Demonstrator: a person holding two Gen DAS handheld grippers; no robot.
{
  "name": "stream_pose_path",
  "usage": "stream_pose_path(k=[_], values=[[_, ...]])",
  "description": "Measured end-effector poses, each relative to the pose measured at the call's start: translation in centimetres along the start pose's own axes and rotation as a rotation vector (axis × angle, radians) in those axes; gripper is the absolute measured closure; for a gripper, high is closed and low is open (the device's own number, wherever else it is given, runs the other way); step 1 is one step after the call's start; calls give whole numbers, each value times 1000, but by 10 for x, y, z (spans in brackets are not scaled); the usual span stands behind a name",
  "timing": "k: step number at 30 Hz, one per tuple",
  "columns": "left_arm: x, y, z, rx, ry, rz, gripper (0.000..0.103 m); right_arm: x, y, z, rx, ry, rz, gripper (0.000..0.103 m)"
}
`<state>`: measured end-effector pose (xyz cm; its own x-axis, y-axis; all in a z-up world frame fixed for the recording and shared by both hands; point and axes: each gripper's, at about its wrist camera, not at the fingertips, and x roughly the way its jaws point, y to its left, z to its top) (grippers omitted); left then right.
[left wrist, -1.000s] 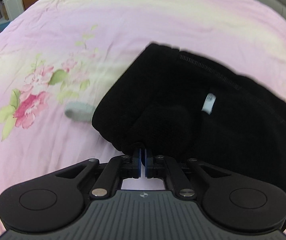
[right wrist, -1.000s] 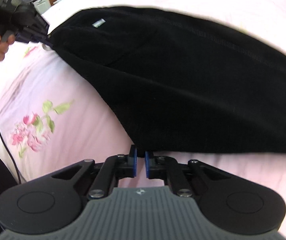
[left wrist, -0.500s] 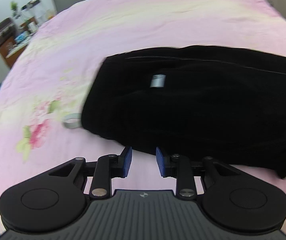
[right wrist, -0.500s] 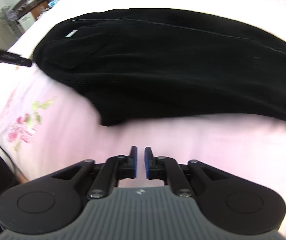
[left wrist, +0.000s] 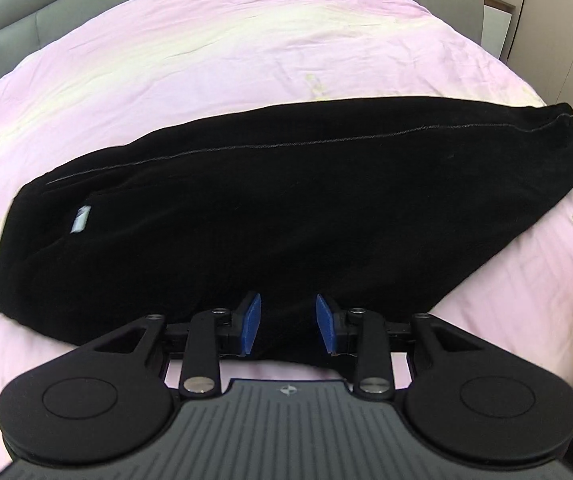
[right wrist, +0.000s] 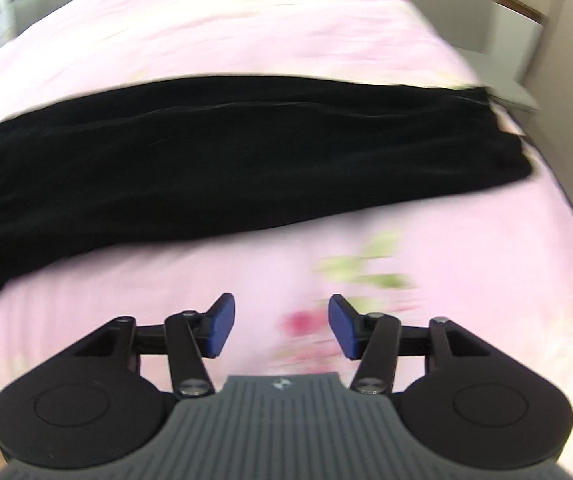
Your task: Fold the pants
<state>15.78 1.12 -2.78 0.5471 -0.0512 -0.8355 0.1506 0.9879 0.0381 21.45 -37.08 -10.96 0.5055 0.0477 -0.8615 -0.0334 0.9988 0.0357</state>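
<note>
Across the middle of both frames, the black pants (left wrist: pixel 286 216) lie lengthwise on the pink bedsheet (left wrist: pixel 226 48). Both the left gripper (left wrist: pixel 288 328) and right gripper (right wrist: pixel 282 326) hold nothing, fingers apart. Pinching a single layer could undo the fold. Only the left view shows the white label (left wrist: pixel 81 219); the right view is blurred.

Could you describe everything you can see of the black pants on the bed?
The black pants look like soft, matte knit, folded lengthwise into one long band lying flat across the pink floral bedsheet. A pale stitched seam runs along the far edge, and a small white label sits near the left end. The right end narrows to a gathered edge. Both tongs are open and hold nothing.
</note>
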Motion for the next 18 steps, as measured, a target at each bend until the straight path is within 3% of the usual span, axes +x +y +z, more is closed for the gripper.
stream_pose_path(k=[6,9,14,18], values=[[31,-22,36,7,31,17,64,12,-99,35,164,-22,-85,54],[48,-32,54,8,41,40,64,21,-135,61,242,-60,-89,54],[69,-41,75,-3,54,71,64,41,-178,104,344,-101,-83,54],[86,-41,88,-18,71,95,64,70,-206,121,453,-80,-66,54]])
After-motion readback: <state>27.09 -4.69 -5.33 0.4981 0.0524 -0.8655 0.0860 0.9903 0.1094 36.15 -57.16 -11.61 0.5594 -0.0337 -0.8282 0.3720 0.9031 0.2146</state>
